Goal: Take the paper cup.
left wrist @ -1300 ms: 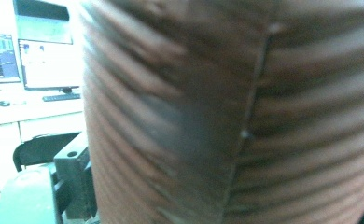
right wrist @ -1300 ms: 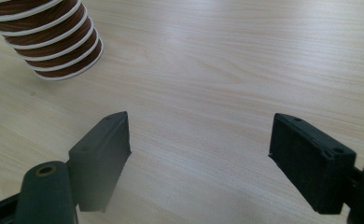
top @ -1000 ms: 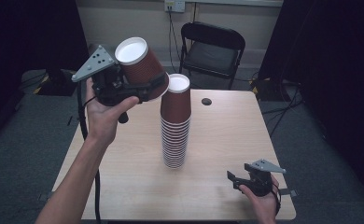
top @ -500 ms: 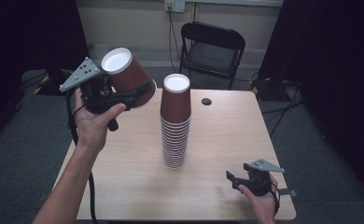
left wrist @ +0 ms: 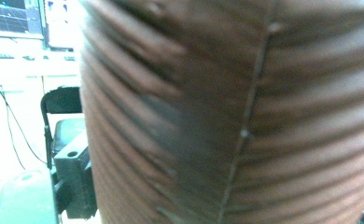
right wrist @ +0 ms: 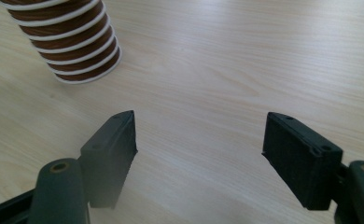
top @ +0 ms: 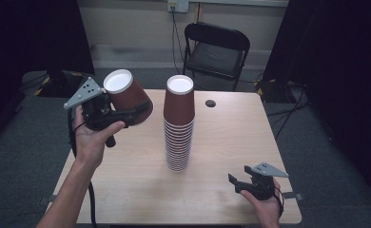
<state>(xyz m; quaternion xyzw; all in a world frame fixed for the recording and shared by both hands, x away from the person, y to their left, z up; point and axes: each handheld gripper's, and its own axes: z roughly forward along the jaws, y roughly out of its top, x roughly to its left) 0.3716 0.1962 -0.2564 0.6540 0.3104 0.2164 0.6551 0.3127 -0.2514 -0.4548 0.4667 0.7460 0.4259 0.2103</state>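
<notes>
A tall stack of upturned brown paper cups (top: pixel 179 128) stands in the middle of the wooden table (top: pixel 231 137); its lowest rims (right wrist: pixel 68 42) show in the right gripper view. My left gripper (top: pixel 135 111), held above the table's left side, is shut on a single brown cup (top: pixel 126 95) that is tilted with its white bottom up and to the left. That cup's ribbed wall (left wrist: pixel 227 116) shows close up in the left gripper view. My right gripper (top: pixel 238 183) rests near the front right edge; its jaws (right wrist: pixel 199 140) have just been closing slightly, stand wide apart, and hold nothing.
A black folding chair (top: pixel 215 47) stands behind the table's far edge. A small black round cable hole (top: pixel 210 103) sits at the table's far right. Bare tabletop lies between the stack and the right gripper.
My left hand has carried the single cup down and a little to the left, away from the top of the stack. The right hand has stayed put.
</notes>
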